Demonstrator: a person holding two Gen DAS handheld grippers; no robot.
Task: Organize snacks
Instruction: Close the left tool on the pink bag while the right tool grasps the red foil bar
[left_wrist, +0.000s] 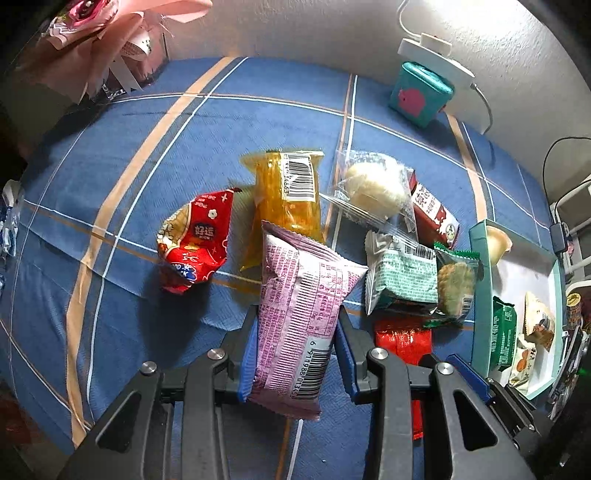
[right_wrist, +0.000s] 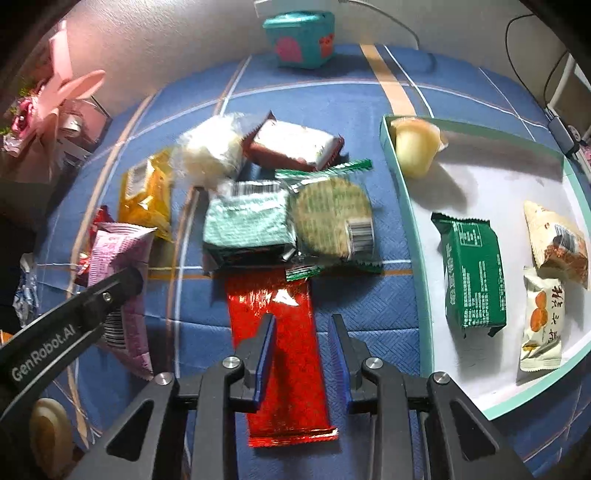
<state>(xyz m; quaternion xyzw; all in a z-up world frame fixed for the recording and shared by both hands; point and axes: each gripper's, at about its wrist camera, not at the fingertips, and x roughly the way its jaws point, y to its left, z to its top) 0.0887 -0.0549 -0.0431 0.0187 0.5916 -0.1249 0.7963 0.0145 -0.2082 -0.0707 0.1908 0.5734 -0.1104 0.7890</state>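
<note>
Tray (right_wrist: 406, 206) sits off to my right; left tongs (left_wrist: 295, 332) pinch the pink packet (left_wrist: 299, 314) crosswise, right tongs (right_wrist: 303, 332) hang wide, straddling the red bar (right_wrist: 284, 350) lengthwise.

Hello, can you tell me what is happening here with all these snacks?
A person with two handheld grippers is sorting snacks from a pile on a blue cloth into a teal tray. The left gripper is closed on a pink packet. The right gripper is open above a red packet that lies flat. The tray already holds a few snacks, among them a green packet.
</note>
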